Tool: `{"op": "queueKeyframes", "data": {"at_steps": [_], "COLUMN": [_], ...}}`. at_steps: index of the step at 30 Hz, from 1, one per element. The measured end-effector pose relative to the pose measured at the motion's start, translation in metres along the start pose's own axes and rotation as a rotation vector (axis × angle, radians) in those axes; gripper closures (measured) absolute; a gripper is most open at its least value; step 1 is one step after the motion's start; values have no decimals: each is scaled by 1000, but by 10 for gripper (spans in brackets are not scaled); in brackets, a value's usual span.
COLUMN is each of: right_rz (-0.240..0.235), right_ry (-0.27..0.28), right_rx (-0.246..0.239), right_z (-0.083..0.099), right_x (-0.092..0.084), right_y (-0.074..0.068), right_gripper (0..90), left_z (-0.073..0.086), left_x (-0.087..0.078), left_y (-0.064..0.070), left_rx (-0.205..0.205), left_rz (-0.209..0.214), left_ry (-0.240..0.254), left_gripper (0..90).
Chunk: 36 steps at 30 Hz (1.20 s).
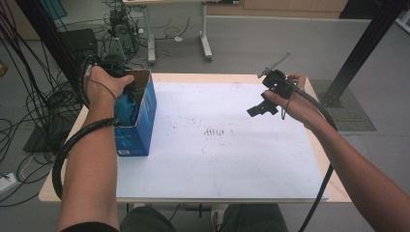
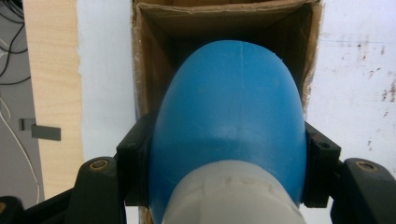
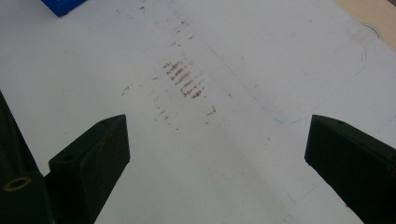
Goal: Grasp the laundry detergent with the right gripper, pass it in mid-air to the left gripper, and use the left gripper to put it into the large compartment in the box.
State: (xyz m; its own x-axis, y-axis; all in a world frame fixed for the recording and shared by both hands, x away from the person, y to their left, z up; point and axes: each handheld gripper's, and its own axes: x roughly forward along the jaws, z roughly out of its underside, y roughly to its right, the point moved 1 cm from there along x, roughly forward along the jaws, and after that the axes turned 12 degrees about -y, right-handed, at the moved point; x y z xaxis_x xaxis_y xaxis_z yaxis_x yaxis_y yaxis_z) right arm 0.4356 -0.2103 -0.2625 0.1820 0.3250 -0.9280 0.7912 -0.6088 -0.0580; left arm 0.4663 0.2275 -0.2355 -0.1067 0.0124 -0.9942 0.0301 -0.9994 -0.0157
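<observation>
My left gripper (image 2: 229,161) is shut on a rounded blue object (image 2: 229,112) with a pale grey neck, its jaws pressed against both sides. The object hangs nose-down in the mouth of an open cardboard box (image 2: 154,32). In the high view the box (image 1: 140,125) is blue outside and stands at the table's left. The blue object (image 1: 126,107) sits inside its top, under the hand that holds my left gripper (image 1: 123,84). My right gripper (image 1: 258,108) hovers over the table's right side. Its jaws (image 3: 217,149) stand wide open with nothing between them.
A white sheet (image 1: 217,154) with brown scuff marks (image 3: 184,79) covers most of the wooden table (image 1: 333,183). A corner of the blue box (image 3: 63,5) lies far off in the right gripper view. Cables and equipment (image 1: 116,34) lie on the floor to the left and behind.
</observation>
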Motion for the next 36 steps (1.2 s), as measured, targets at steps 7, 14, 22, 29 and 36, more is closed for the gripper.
{"op": "queueKeyframes", "data": {"at_steps": [7, 14, 22, 29, 36], "right_rz": [-6, -6, -5, -7, -7], "right_ry": [-3, -7, -11, -15, -17], "right_rx": [2, 5, 11, 18, 19], "right_z": [0, 2, 3, 5, 6], "right_x": [4, 5, 5, 7, 8], "right_y": [0, 1, 2, 3, 4], "right_gripper": [67, 67, 67, 67, 67], "left_z": [-2, -2, -4, -5, -5], "left_x": [17, 28, 37, 43, 45], "left_y": [1, 1, 3, 2, 1], "left_rx": [7, 8, 17, 20, 22], "left_rz": [3, 1, -6, 0, -1], "left_ry": [-3, -9, -17, -26, -27], "left_gripper": [365, 364, 364, 364, 364]}}
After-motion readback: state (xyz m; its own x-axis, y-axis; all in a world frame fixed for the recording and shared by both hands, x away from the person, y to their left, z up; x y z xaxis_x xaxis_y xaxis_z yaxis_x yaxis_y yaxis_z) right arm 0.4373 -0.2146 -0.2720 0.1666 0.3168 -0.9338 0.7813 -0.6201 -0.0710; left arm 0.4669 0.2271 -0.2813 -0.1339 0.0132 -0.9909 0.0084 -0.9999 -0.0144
